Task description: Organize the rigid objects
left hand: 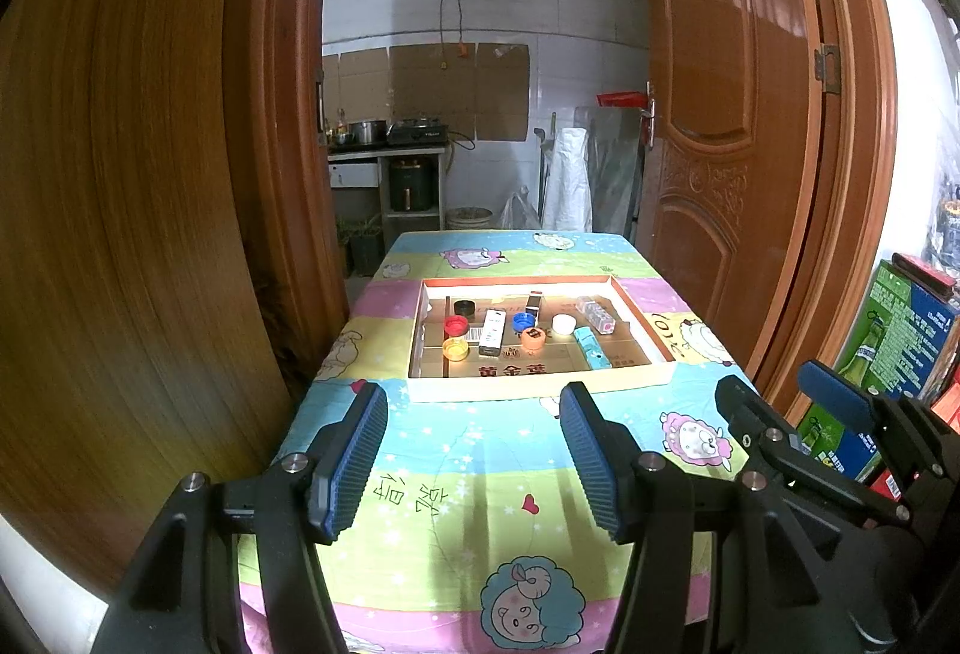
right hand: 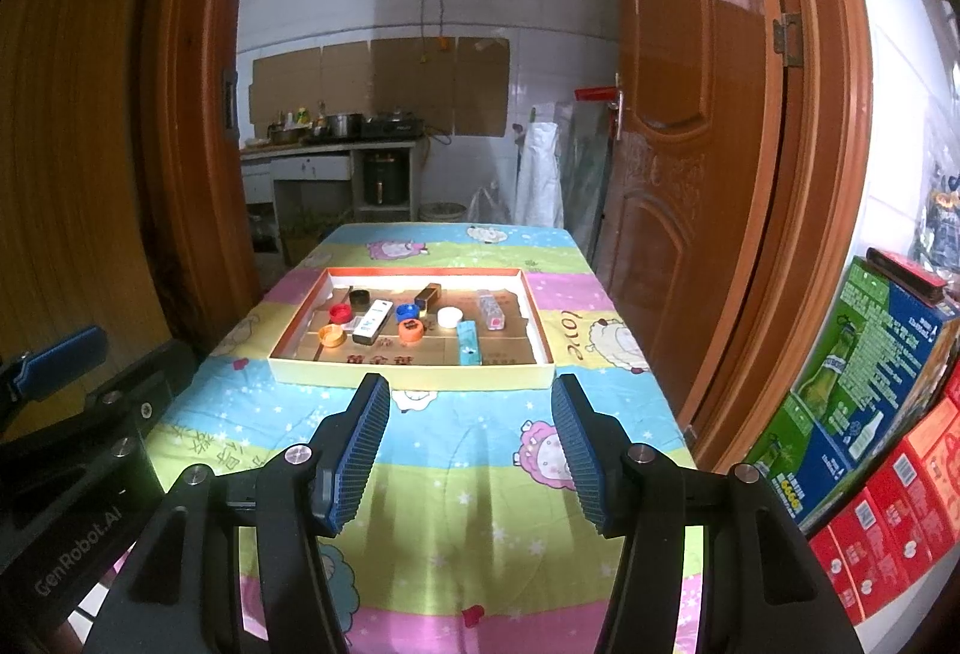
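Observation:
A shallow cardboard tray (left hand: 528,387) (right hand: 408,375) lies mid-table. It holds several bottle caps, among them a red cap (left hand: 456,324) (right hand: 340,312), an orange cap (left hand: 533,337) (right hand: 411,330) and a white cap (left hand: 564,323) (right hand: 449,317). It also holds small boxes: a white box (left hand: 492,333) (right hand: 372,321), a teal box (left hand: 591,348) (right hand: 468,342), a dark box (left hand: 534,302) (right hand: 427,296) and a clear box (left hand: 596,315) (right hand: 489,311). My left gripper (left hand: 474,456) and right gripper (right hand: 471,450) are open and empty, above the near tablecloth, short of the tray.
The table wears a colourful cartoon-sheep cloth (left hand: 480,504) (right hand: 480,504). Wooden door panels stand left (left hand: 150,234) and right (right hand: 690,174). Stacked green and red cartons (right hand: 870,414) crowd the right side. A kitchen counter (right hand: 330,150) lies beyond.

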